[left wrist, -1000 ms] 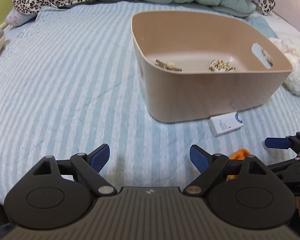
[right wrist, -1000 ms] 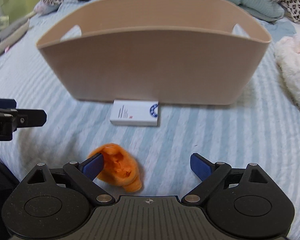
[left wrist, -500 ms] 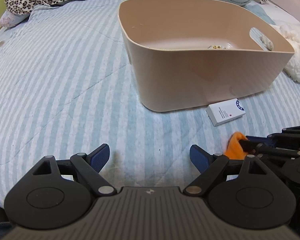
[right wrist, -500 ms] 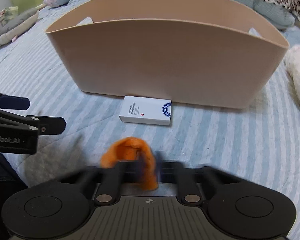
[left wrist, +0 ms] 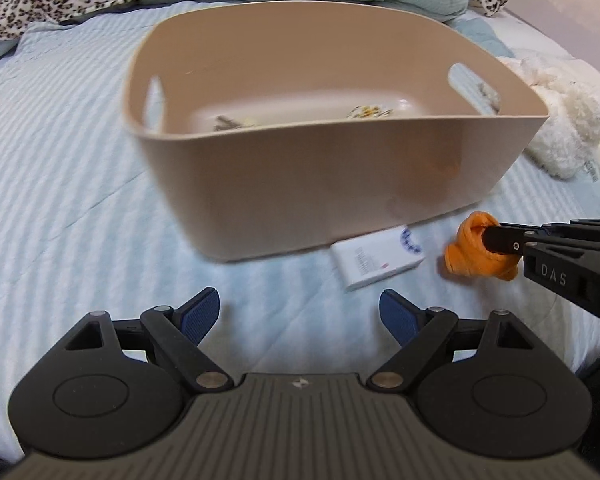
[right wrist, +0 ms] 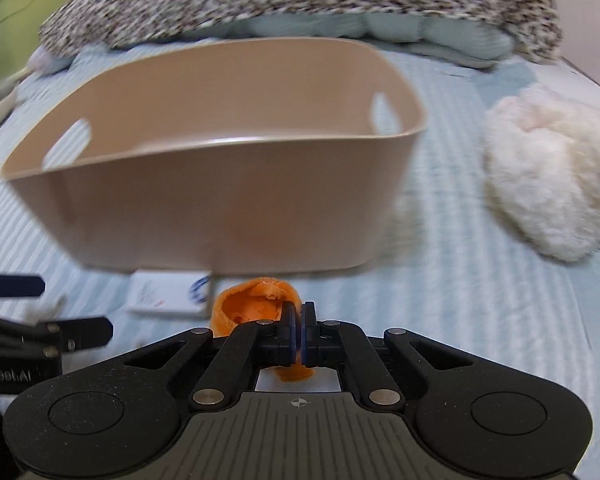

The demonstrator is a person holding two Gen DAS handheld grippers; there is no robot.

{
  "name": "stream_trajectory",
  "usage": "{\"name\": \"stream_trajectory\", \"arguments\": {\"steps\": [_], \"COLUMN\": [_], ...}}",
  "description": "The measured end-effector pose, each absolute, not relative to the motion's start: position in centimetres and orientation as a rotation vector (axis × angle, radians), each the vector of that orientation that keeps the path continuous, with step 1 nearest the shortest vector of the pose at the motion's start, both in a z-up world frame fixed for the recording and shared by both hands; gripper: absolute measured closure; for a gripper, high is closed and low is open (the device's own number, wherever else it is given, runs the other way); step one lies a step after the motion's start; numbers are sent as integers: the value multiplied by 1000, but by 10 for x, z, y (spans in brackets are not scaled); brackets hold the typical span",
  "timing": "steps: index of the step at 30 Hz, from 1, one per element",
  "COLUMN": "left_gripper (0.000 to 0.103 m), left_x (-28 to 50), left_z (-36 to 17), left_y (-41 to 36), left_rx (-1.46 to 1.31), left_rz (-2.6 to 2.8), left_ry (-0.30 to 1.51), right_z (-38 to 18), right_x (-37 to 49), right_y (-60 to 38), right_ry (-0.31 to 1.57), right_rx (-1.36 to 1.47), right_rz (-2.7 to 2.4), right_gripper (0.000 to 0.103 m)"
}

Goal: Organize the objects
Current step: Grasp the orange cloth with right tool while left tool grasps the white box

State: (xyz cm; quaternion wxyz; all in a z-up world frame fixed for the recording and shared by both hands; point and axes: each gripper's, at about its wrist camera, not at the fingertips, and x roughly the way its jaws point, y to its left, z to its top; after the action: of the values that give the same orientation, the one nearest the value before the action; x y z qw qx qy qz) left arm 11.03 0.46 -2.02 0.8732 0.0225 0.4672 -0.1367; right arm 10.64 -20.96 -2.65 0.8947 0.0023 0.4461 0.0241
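Observation:
A beige plastic bin (left wrist: 340,184) with cut-out handles stands on the striped bed; it also shows in the right wrist view (right wrist: 220,200). Small items lie on its floor. My right gripper (right wrist: 299,328) is shut on an orange fabric piece (right wrist: 256,304) and holds it above the bed, in front of the bin; the piece also shows in the left wrist view (left wrist: 476,252). A white box (left wrist: 378,262) lies against the bin's near wall. My left gripper (left wrist: 300,314) is open and empty, left of the right gripper.
A fluffy white plush (right wrist: 552,176) lies right of the bin. A leopard-print blanket (right wrist: 300,0) and a pale green quilt (right wrist: 380,28) lie behind it. A green container (right wrist: 16,12) stands at the far left.
My right gripper closed on the orange fabric piece and lifted it off the bed toward the bin. My left gripper shifted right and stayed open.

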Motion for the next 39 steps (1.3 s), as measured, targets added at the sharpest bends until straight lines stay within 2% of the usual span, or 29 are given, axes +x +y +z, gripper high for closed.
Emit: {"name": "stream_trajectory", "arguments": {"steps": [8,11,12,15,20,24,25,26,27,28,39], "left_gripper": [15,15,15,15,16,22,29,38,38,38,39], "left_x": [123,129,131,137,139,138,137,136,135,134,109], "left_z": [-31,-36,-38,-46,-50,-50,-49,-49,-49,-48,-32], "left_y": [-32,-41,-43,-46,-49,-42,-41,-40,-39,-38,-27], "left_rx": [32,27,22,-8,6,-7,-2,9,22,22,68], "left_rz": [-317,-311,-303,-276,-250,-242,-237,-228,-222,-230,-274], "left_ry": [956,969,975,1002,1002,1002,1000,997,993,991,954], "right_z": [-47,-51,-52,-53,-57,-56,-55,-54,-54,-53,-28], "right_x": [110,108,108,106,108,110,110,111,111,111,91], "right_y": [-231,-238,-240,-243,-242,-234,-231,-229,-227,-225,-222], "right_ry": [970,981,982,982,985,982,979,979,979,981,916], "right_rx": [114,160,172,188,200,187,177,167,159,150,144], "right_rz": [22,24,22,28,47,81,91,101,111,117,123], "right_gripper": [99,91,79,67,63,67,74,84,95,98,100]}}
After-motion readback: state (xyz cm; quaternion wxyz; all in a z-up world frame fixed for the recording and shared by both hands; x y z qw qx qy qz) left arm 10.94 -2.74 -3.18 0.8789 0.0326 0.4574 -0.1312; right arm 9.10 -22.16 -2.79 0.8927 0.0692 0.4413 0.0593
